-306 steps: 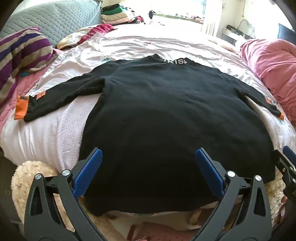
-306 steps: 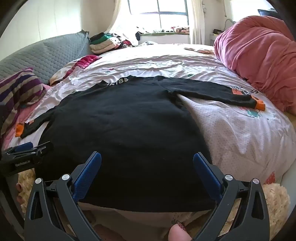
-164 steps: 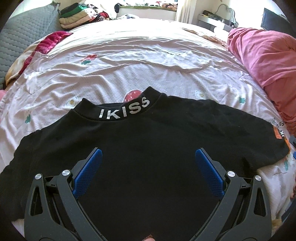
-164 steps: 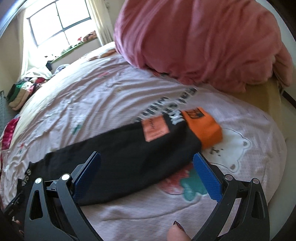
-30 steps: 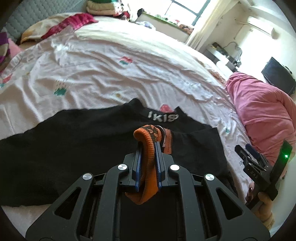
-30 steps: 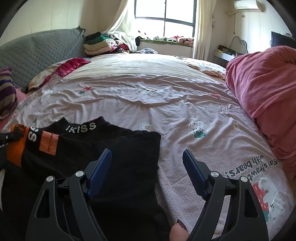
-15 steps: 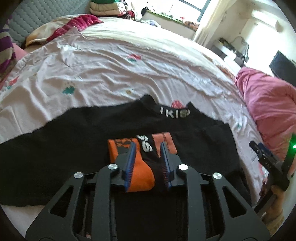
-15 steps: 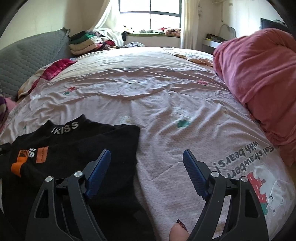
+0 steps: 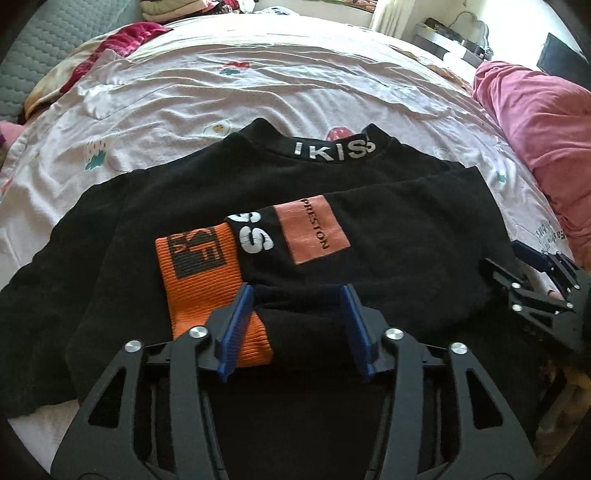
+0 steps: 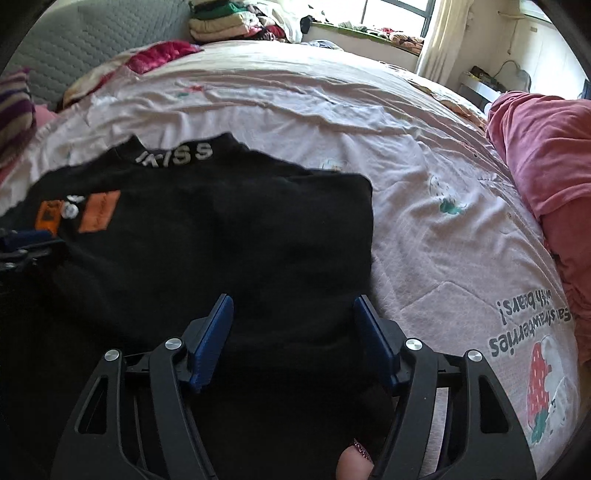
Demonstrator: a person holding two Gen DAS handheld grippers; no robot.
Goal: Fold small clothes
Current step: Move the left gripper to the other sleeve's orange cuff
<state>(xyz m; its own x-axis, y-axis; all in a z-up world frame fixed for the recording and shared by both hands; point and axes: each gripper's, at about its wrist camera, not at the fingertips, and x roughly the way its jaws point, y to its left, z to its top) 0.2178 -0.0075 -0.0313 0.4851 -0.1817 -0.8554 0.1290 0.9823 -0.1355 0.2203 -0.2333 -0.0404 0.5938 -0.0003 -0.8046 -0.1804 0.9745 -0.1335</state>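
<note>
A black sweater (image 9: pixel 406 221) with "IKISS" on its collar lies on the bed, also seen in the right wrist view (image 10: pixel 221 221). Its right sleeve is folded across the chest, ending in an orange cuff (image 9: pixel 199 273) (image 10: pixel 48 218). My left gripper (image 9: pixel 295 321) hovers just behind that cuff. Its jaws are opening, and the sleeve lies loose beneath them, free of the pads. My right gripper (image 10: pixel 293 332) (image 9: pixel 535 280) is low over the sweater's folded right edge. Its jaws are closing, with black cloth under the gap but unpressed.
The pink printed bedsheet (image 9: pixel 258 74) spreads beyond the collar. A bunched pink blanket (image 10: pixel 546 147) lies at the right. A stack of folded clothes (image 10: pixel 221 26), a grey quilted headboard (image 10: pixel 85 40) and a striped pillow (image 10: pixel 14 107) sit at the far left.
The left gripper let go of the orange cuff and its jaws spread; the sleeve now lies flat on the chest. Both grippers sank closer to the sweater, and the right jaws narrowed slightly.
</note>
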